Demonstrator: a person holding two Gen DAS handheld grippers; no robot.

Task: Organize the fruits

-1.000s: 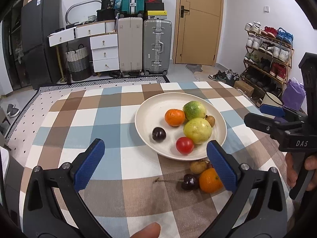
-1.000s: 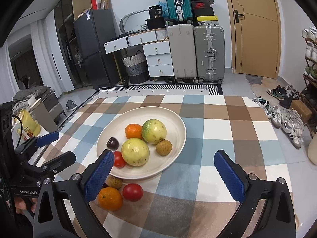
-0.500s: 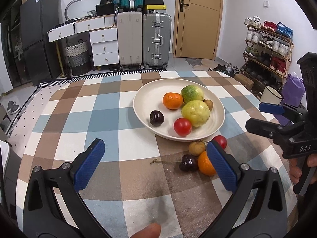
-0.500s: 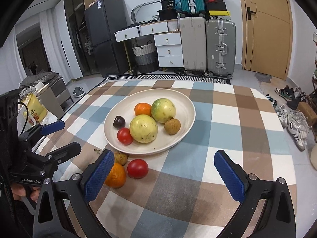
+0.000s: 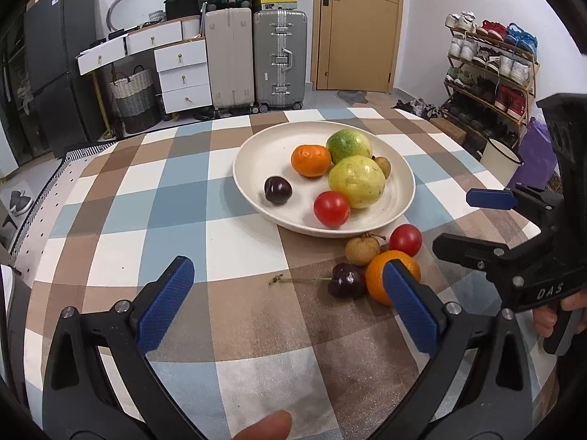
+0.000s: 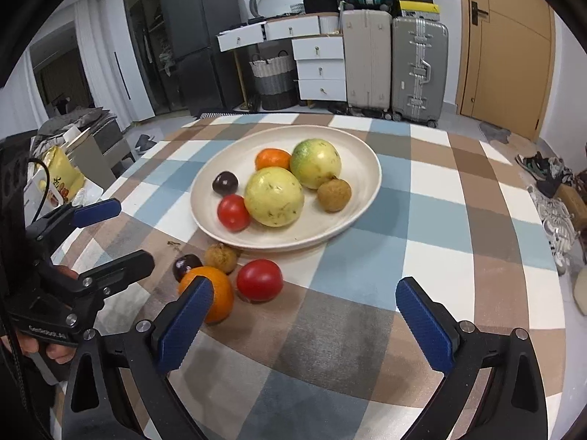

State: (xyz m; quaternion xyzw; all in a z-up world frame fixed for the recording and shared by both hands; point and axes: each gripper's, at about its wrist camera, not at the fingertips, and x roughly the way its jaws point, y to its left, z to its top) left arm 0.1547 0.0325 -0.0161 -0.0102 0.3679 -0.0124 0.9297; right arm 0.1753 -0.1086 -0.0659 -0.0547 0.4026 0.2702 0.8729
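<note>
A cream plate (image 5: 256, 154) (image 6: 367, 168) on the checked tablecloth holds a green guava (image 5: 348, 143), a yellow guava (image 5: 357, 181), an orange (image 5: 310, 159), a red tomato (image 5: 331, 208), a dark cherry (image 5: 278, 190) and a longan (image 6: 334, 194). In front of the plate lie a loose orange (image 5: 381, 275) (image 6: 216, 293), a tomato (image 5: 405, 239) (image 6: 259, 279), a longan (image 5: 362, 249) (image 6: 221, 256) and a stemmed cherry (image 5: 345, 280) (image 6: 185, 264). My left gripper (image 5: 290, 308) is open and empty, left of the loose fruit. My right gripper (image 6: 302, 326) is open and empty, just short of them.
The table's right edge (image 5: 521, 220) is near the loose fruit. Beyond the table stand suitcases (image 5: 280, 58), white drawers (image 5: 183, 69), a basket (image 5: 134, 91), a fridge (image 6: 190, 36), a door (image 5: 357, 25) and a shoe rack (image 5: 491, 69).
Both grippers have drawn back and lower toward the near side of the table, so the plate looks farther and the loose fruit has come fully into view. Both stay open.
</note>
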